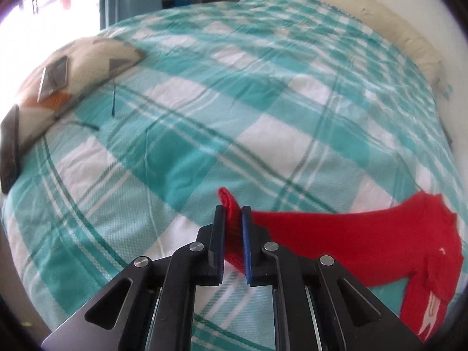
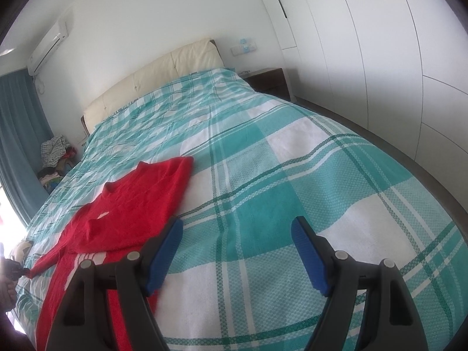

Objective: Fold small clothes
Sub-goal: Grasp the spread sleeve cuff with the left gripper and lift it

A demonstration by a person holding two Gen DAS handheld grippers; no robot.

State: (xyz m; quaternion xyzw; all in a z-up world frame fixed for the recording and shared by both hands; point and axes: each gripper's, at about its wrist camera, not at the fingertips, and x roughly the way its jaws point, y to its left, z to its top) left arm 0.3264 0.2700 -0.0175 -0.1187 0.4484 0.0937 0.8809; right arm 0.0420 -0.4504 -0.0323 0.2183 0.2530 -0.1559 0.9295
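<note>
Your left claw [image 1: 233, 219] pinches a sleeve end of the red shirt [image 2: 131, 204], which stretches rightward across the checked bed [image 2: 292, 175]. Your right claw [image 2: 237, 251] gapes empty beside the shirt's near hem.

Your red shirt [image 2: 137, 204] with white markings lies spread on the checked bedspread [image 2: 292, 175], one sleeve end lifted off it.
</note>
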